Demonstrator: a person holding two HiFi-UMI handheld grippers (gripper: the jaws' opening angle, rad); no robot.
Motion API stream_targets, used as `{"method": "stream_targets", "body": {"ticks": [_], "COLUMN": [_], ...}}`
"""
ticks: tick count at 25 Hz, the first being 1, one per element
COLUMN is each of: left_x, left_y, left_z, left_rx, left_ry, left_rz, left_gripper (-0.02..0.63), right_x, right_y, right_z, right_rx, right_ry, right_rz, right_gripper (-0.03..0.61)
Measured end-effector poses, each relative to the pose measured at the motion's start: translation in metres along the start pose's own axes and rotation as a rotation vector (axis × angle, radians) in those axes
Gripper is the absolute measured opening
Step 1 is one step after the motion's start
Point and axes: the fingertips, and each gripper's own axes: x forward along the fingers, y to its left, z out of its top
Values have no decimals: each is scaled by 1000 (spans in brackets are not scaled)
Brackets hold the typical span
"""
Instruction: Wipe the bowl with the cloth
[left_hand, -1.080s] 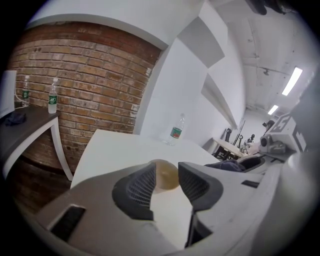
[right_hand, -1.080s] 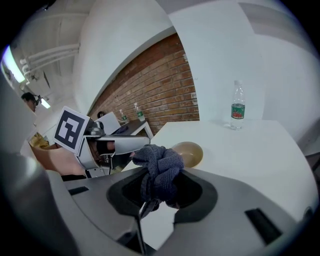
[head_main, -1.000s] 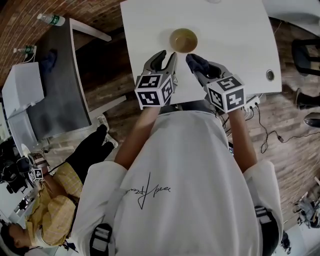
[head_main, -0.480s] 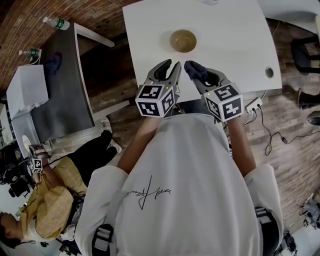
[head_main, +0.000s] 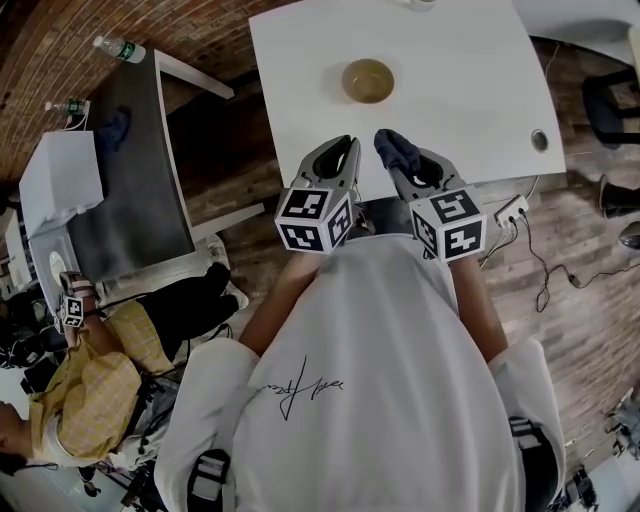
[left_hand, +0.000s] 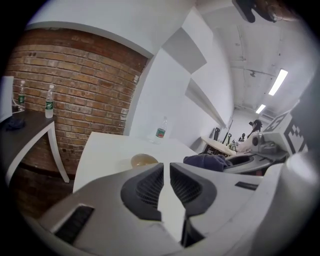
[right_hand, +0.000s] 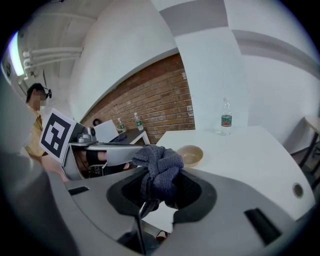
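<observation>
Tan bowl (head_main: 367, 81) sits upright on the white table (head_main: 480, 90), toward the far middle, touched by nothing; it lies ahead of both your grippers and well apart from them; in the head view it lines up roughly with the gap between the two. Left gripper view shows the bowl past the jaw tips, a clear water bottle (left_hand: 160, 131) standing beyond it near the table's far edge.

Cloth (head_main: 397, 150) is dark blue-grey, bunched into a wad; your right gripper (head_main: 400, 158) has it clamped, jaws closed on the lower part of the wad, the top bulging up above the pads; right gripper view puts the wad in front of the bowl, not touching it. The cloth hangs over the near edge of the table, clear of the tabletop.

Your left gripper (head_main: 345, 148) sits just beside the right one, also at the near table edge; its jaws have just been closing and stand almost together, only a thin slit between the pads (left_hand: 147, 187), nothing in it.

Round grommet (head_main: 540, 141) at the table's right side. Grey side table (head_main: 120, 200) to the left, carrying a white box (head_main: 60, 180) and a bottle (head_main: 118, 48); brick wall (left_hand: 75, 80) behind it. Seated person in a yellow plaid shirt (head_main: 80, 390) at lower left; power strip (head_main: 510, 210) on the wood floor at right.
</observation>
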Motion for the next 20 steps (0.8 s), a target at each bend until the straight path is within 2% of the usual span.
{"method": "stream_targets", "body": {"ticks": [2,5,8,13,20], "left_x": [-5,-13,-24,-37,-56], "left_y": [-1,-4,-5,-6,-16], "left_z": [-3,-10,-13,-18,-10], "left_rx": [12,28,41,61,49], "left_ry": [4,18,20,30,-44], "left_rz": [7,6,10,28,-26], "left_gripper": [-8,-14,-14,-11,-14], "right_x": [-5,-14,-23,-31,-46], "right_y": [3,10,18,31,40], "right_z": [0,-3,0,2,-4], "right_rx": [32,85,92,129,76], "right_ry": [-18,-39,-57,-83,-74], "right_rz": [-8,-16,-21,37,-8], "right_gripper": [104,104,104,104,103]}}
